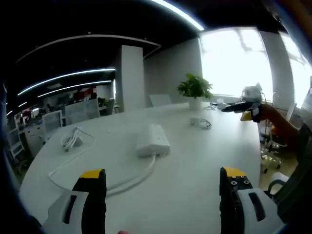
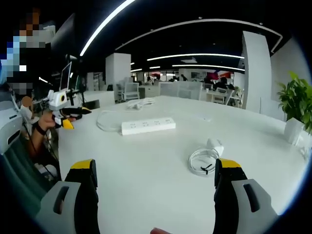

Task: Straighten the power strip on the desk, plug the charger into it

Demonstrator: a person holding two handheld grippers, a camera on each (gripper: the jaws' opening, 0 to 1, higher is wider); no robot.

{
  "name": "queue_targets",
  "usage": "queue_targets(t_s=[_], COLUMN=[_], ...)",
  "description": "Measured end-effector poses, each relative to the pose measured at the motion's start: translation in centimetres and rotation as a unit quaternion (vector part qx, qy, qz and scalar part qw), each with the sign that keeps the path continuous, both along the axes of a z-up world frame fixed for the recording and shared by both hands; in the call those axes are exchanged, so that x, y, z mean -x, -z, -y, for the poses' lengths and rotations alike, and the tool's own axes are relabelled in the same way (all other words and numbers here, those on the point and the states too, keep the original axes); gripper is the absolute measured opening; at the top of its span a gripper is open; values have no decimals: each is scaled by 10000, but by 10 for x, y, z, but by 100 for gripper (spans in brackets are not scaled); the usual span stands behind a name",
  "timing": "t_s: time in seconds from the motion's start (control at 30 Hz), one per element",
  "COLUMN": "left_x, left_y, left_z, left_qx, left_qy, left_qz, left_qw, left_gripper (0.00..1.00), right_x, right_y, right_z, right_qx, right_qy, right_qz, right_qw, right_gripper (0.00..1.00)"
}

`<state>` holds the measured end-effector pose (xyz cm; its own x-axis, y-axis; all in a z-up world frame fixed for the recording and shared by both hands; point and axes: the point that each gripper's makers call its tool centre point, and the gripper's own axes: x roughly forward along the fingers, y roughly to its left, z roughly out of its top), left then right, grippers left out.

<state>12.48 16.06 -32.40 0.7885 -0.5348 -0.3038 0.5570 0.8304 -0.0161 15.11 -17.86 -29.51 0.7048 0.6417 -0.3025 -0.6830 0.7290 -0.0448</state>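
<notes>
Both claws are released, jaws spread wide w/ nothing btwn them. Left gripper (image 1: 162, 192) sits at bottom of left gripper view, yellow-tipped jaws aimed across the white desk (image 1: 195, 165) toward the power strip (image 1: 152, 140), which lies centre frame, end-on to this cam, well apart from the jaws. Its white cable (image 1: 100, 170) loops from the near end down and left, curving to lower left of frame. Prob. why the strip lies askew: cable slack pulls on it. A second coiled white cord (image 1: 72, 139) rests mid-left, apart from the strip.

Right gripper (image 2: 156, 192) at bottom of right gripper view, jaws also apart and empty. Here the strip (image 2: 147, 126) shows side-on, centre-left, sockets up, slightly angled. The charger (image 2: 215, 146) w/ its coiled cable (image 2: 202, 162) lies centre-right, just above the right jaw tip, so it's nearer this claw than the strip is. Makes sense: right side looks set for the charger, left for the strip.

Left gripper also appears at mid-left of right gripper view (image 2: 68, 114), held over the desk edge; right gripper shows at upper right of left gripper view (image 1: 242, 106). A potted plant (image 1: 195, 90) stands at the far side, upper centre.

Judgement: nothing started yet, strip not squared, charger unplugged. Next is likely nudging the strip straight, which needs care bc loose cable may drag it back
</notes>
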Motion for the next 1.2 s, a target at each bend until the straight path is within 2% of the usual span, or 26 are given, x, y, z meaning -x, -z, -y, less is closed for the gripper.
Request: queue_targets(t_s=[0.33, 0.9, 1.2], left_x=[-2, -10, -10], left_y=[4, 17, 15], left_z=[-3, -10, -10], left_qx=[29, 126, 109], left_qy=[-30, -86, -64], left_qz=[-24, -107, -80], left_qw=[10000, 9998, 9999], left_gripper=[100, 100, 100], right_x=[-13, -46, -59], right_y=[-3, -3, 1], right_z=[-11, -44, -50], right_qx=[50, 393, 488], right_qy=[-173, -600, -703], right_qz=[4, -104, -144], right_qw=[9998, 9974, 9962], right_gripper=[100, 100, 100])
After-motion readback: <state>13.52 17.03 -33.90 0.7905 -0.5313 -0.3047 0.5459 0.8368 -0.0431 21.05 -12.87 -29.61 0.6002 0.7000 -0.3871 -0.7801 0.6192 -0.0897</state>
